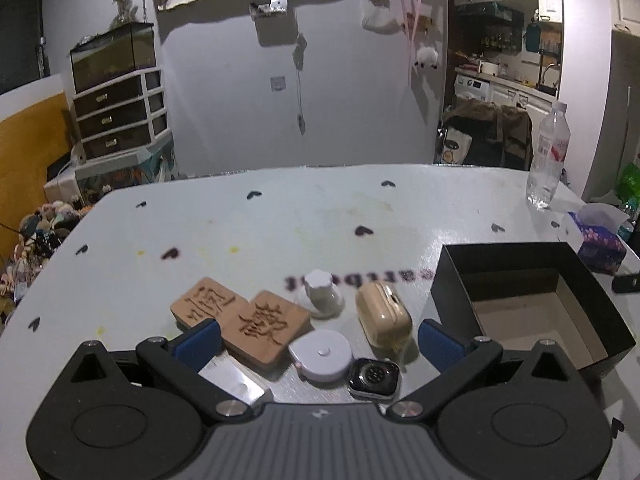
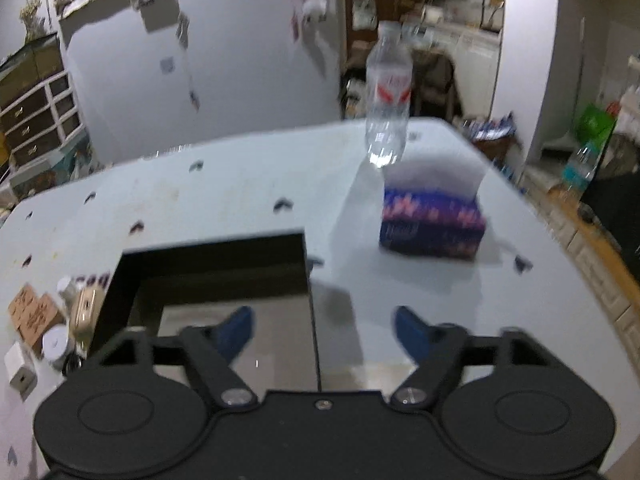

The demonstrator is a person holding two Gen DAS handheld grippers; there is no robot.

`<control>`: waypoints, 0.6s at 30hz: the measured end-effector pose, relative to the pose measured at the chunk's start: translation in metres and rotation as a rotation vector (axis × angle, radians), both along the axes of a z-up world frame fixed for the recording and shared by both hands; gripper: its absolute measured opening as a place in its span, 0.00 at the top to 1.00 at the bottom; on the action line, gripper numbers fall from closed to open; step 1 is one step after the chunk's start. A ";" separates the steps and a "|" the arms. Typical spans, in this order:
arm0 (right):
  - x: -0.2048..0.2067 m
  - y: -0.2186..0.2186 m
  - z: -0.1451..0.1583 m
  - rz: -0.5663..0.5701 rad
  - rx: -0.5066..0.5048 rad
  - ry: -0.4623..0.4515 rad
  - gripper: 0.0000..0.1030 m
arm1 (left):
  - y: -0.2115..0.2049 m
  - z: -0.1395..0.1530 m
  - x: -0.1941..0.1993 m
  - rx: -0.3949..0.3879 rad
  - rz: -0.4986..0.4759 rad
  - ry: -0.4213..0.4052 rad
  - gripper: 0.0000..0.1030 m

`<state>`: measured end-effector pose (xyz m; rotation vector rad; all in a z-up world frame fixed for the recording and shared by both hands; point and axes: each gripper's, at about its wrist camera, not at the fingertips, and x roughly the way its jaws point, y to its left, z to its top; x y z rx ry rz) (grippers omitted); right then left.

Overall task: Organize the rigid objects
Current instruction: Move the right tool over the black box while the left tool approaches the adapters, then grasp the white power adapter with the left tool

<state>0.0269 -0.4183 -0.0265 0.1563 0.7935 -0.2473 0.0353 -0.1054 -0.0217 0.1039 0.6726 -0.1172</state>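
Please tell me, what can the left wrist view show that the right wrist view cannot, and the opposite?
Only the left wrist view shows the smartwatch clearly and the open left gripper. Only the right wrist view shows the open right gripper and the white charger block. Both show the black box, carved wooden blocks, water bottle and tissue box.

A: The 2 carved blocks (image 1: 240, 320) look like matt wood; the case (image 1: 383, 315) is glossy plastic.

B: The box (image 1: 532, 304) looks like matt black card, the bottle (image 1: 549, 156) clear plastic.
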 end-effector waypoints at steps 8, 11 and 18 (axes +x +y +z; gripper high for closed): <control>0.010 -0.003 -0.027 0.052 0.079 0.138 0.70 | -0.013 -0.019 -0.001 0.032 -0.036 0.059 0.00; 0.014 -0.004 -0.031 0.065 0.096 0.173 0.81 | -0.018 -0.028 -0.001 0.044 -0.067 0.103 0.05; 0.019 -0.007 -0.033 0.079 0.102 0.192 0.90 | -0.026 -0.051 0.006 0.042 -0.143 0.222 0.21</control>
